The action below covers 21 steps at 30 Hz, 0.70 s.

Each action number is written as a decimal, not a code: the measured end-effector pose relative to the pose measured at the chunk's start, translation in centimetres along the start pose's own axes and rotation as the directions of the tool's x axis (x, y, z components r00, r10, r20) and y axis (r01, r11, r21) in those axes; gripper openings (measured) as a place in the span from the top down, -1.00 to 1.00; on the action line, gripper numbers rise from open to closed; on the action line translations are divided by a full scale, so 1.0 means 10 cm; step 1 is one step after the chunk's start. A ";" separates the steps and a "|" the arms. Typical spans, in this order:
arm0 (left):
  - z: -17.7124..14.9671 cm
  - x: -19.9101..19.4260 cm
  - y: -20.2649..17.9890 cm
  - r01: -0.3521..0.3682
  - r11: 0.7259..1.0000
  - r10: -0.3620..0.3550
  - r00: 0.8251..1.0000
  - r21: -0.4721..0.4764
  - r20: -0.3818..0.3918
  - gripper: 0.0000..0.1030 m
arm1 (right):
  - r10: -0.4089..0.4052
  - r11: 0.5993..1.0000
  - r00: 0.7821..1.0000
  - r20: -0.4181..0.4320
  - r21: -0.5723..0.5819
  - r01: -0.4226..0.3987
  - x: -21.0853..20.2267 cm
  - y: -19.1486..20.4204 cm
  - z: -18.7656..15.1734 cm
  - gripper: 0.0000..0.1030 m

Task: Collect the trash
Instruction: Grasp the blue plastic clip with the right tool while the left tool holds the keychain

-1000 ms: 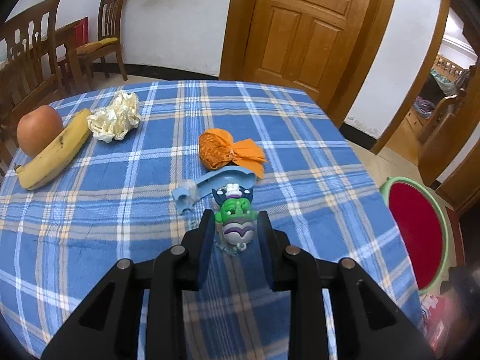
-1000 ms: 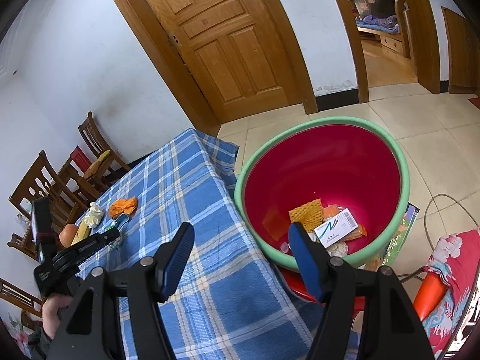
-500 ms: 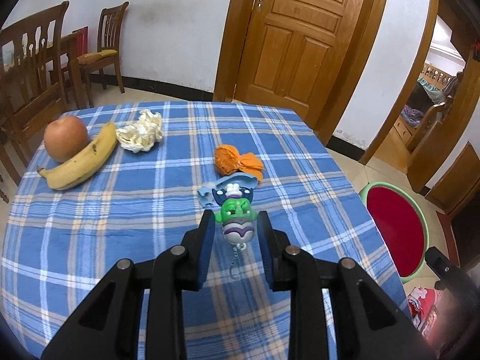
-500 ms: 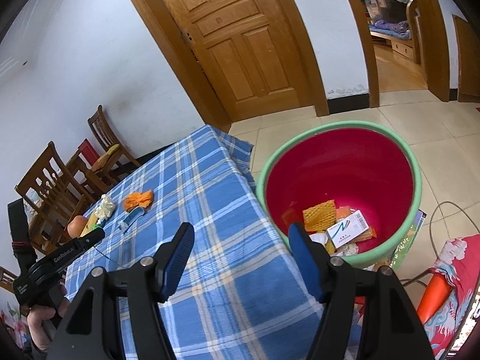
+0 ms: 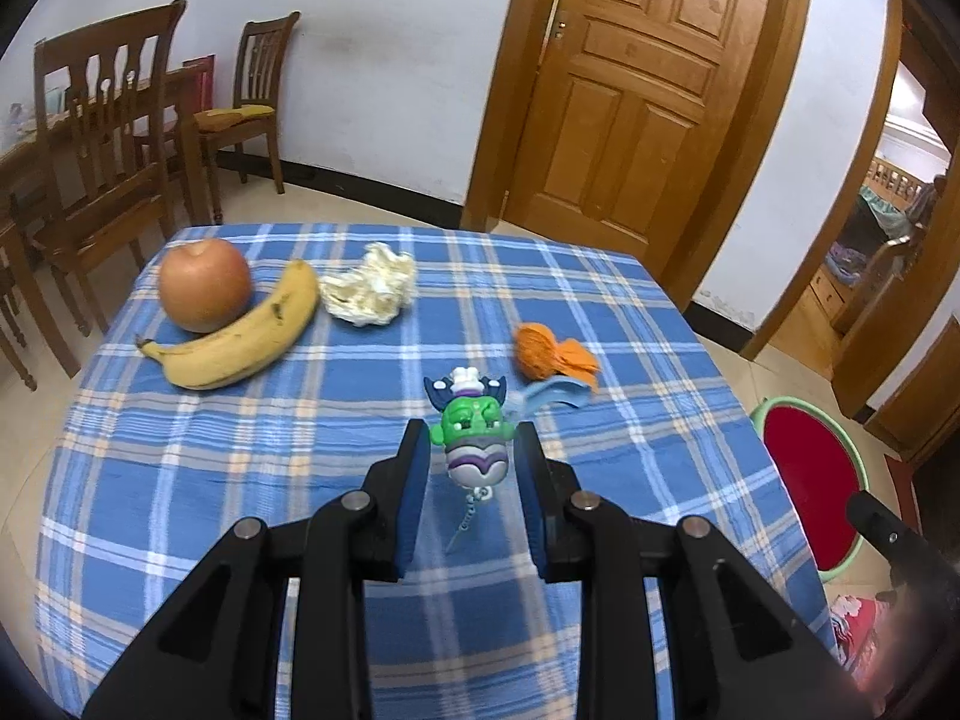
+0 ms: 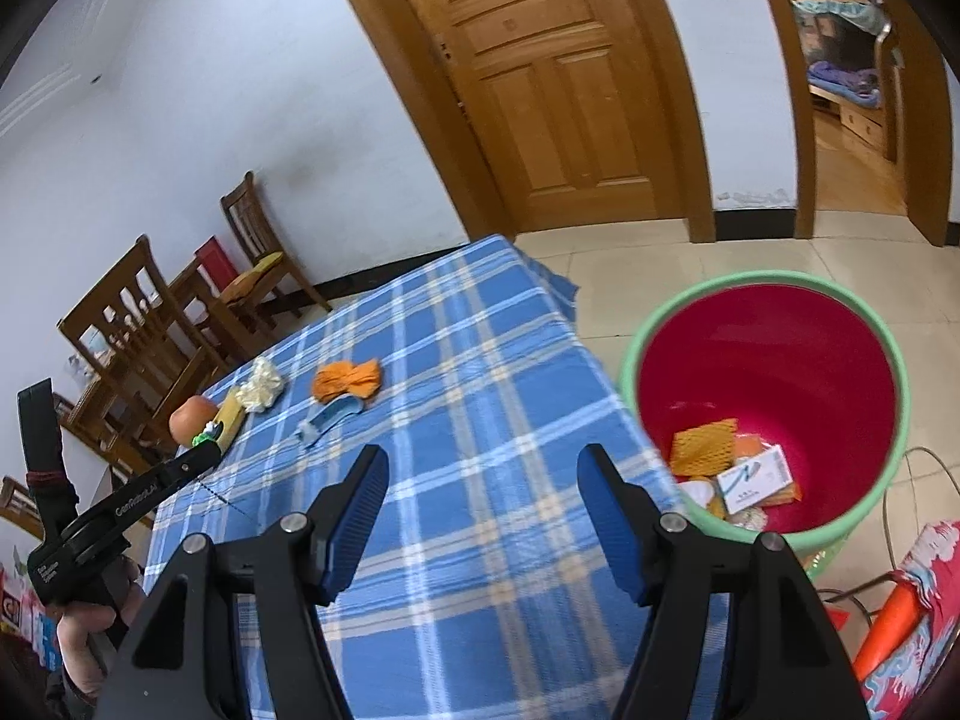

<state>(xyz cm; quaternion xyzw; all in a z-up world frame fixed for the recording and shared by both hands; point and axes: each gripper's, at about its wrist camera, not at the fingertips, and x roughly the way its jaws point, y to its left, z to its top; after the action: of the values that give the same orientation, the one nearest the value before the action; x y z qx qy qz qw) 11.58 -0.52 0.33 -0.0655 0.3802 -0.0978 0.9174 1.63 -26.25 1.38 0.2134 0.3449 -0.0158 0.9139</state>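
Lifted clear of the worktop [image 5: 180, 480] since the earlier frame, the green toy figure [image 5: 474, 438] is pinched by the left gripper [image 5: 471, 474] jaws (right gripper [image 6: 480, 516] jaws spread, empty) and could be dropped short of the red bin [image 6: 768, 372] if swung.

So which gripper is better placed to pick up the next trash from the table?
Right. The right gripper is open and empty over the table; the left gripper is shut on the green toy.
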 end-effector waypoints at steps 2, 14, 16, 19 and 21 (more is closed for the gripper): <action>0.02 -0.01 0.07 -0.013 1.000 0.013 1.000 -0.008 0.007 0.45 | 0.009 1.000 1.000 -0.009 -0.014 -0.009 0.05 0.08 0.01 -0.32; 0.04 0.02 0.47 -0.071 0.995 0.072 0.997 -0.066 0.005 0.45 | 0.056 0.993 0.995 -0.087 -0.102 -0.065 0.45 0.58 0.07 -0.32; 0.03 0.05 0.52 -0.074 0.994 0.074 0.997 -0.075 0.001 0.45 | 0.061 0.990 0.993 -0.102 -0.118 -0.073 0.54 0.67 0.07 -0.32; 0.02 0.08 0.59 -0.080 0.993 0.080 0.997 -0.086 -0.005 0.45 | 0.064 0.987 0.990 -0.122 -0.141 -0.081 0.66 0.80 0.06 -0.32; 0.02 0.09 0.63 -0.090 0.991 0.090 0.996 -0.094 -0.005 0.45 | 0.068 0.984 0.988 -0.137 -0.156 -0.089 0.76 0.88 0.04 -0.32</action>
<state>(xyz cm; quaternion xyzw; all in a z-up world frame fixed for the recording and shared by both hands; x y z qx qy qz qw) 13.21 5.44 -1.39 -0.0912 0.3873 -0.0383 0.9166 9.23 -17.56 0.14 0.1524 0.3958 0.0624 0.9035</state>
